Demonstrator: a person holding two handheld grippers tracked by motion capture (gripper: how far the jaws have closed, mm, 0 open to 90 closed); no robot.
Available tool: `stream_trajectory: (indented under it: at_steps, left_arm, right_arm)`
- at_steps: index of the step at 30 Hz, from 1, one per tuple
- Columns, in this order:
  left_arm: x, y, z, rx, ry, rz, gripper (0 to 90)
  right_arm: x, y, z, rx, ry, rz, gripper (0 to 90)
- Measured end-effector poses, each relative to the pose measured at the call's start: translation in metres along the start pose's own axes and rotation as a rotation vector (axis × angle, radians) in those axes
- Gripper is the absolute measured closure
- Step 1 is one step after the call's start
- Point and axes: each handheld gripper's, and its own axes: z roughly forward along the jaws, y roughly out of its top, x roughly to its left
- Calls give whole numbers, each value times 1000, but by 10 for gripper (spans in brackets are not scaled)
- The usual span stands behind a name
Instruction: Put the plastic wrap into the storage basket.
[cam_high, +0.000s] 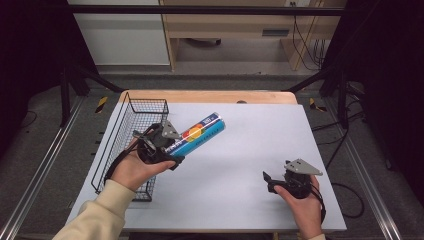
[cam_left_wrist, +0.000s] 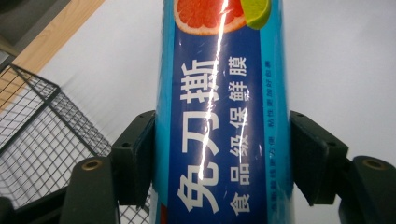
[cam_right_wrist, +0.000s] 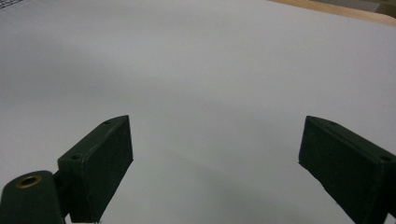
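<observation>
Left gripper (cam_high: 167, 145) clamps the cling-film box (cam_high: 197, 134) near its end, held clear above the table (cam_high: 250, 150) beside the wire basket (cam_high: 131, 131), likely for stowing. Right gripper (cam_high: 272, 181) idles near-right, jaws wide, empty.

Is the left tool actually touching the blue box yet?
Touching. In the left gripper view, both jaws of the left tool press against the sides of the blue box, no gap.

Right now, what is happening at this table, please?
A person holds a gripper in each hand. The left gripper is shut on a long blue box of cling film, held beside the black wire basket on the grey table. The right gripper is open with nothing between its jaws, low over the table.
</observation>
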Motion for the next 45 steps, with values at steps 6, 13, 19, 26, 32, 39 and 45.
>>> stream_trajectory:
  at_steps: [6,13,19,26,32,39,45]
  left_arm:
    - [4,-8,-11,-11,15,-24,321]
    - [9,-20,-25,-16,43,-62,321]
    - [13,-28,-35,-14,61,-73,321]
    - [15,-34,-42,-16,72,-93,321]
    - [15,-43,-46,-16,84,-94,321]
    - [16,-56,-52,-27,91,-111,321]
    - [19,-62,-57,-26,105,-134,321]
  right_arm:
    - [2,-1,-2,0,-1,-2,101]
    - [1,-2,-5,-8,-7,3,102]
    - [1,-2,-6,-8,-6,15,102]
    - [1,-2,-7,-10,-11,12,103]
    - [1,-2,-6,-9,-18,15,104]
    - [3,-3,-6,-2,-20,8,114]
    - [3,-4,-6,7,-35,10,99]
